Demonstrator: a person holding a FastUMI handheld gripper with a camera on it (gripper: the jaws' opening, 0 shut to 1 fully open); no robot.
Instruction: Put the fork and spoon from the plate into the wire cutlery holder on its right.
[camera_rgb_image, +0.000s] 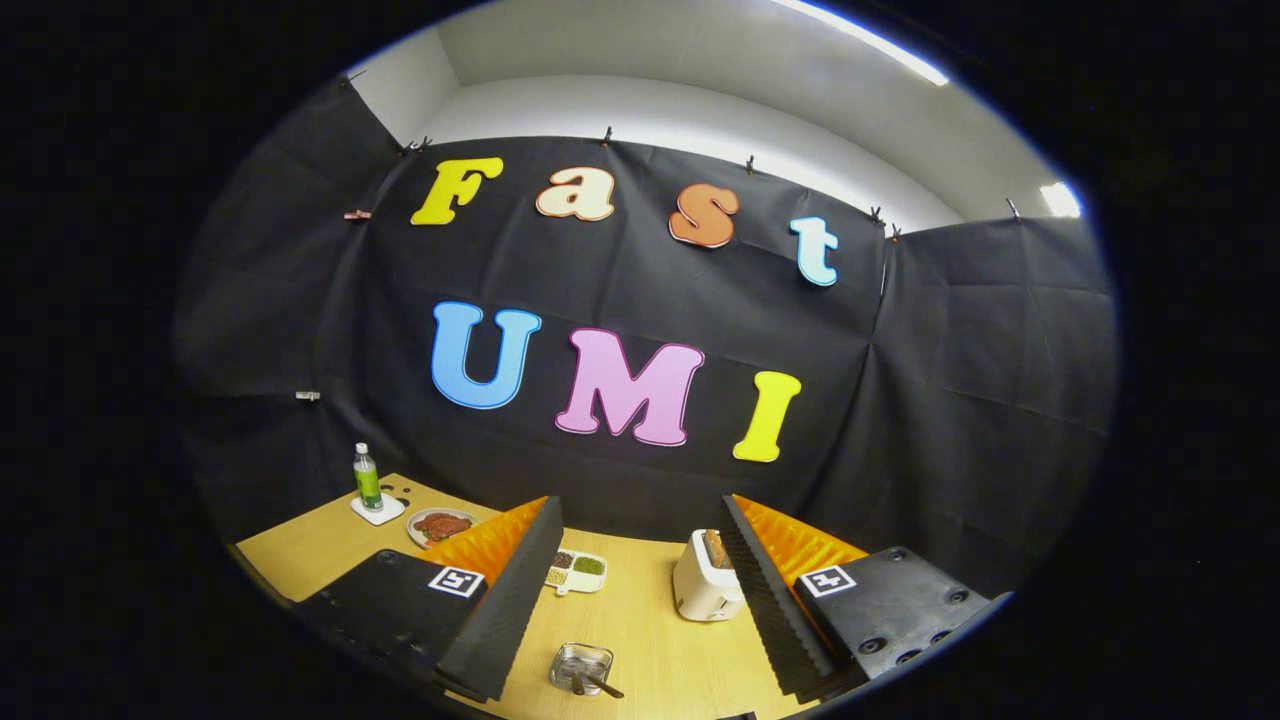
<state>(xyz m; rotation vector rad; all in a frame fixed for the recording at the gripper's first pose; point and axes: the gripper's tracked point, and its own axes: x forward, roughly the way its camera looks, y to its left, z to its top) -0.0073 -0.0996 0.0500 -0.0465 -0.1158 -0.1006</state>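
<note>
My gripper (640, 515) is open and held well above the wooden table (650, 640), with nothing between its fingers. Low between the fingers, near the table's front edge, sits a small shiny square container (581, 667). Two dark-handled utensils (596, 683) lie in it, too small to tell fork from spoon. I cannot tell whether this container is the plate or the wire holder.
A white toaster (704, 588) stands by the right finger. A divided white dish (577, 572) with small fillings lies by the left finger. Further left are a plate of red food (440, 525) and a green bottle (367, 478) on a white coaster.
</note>
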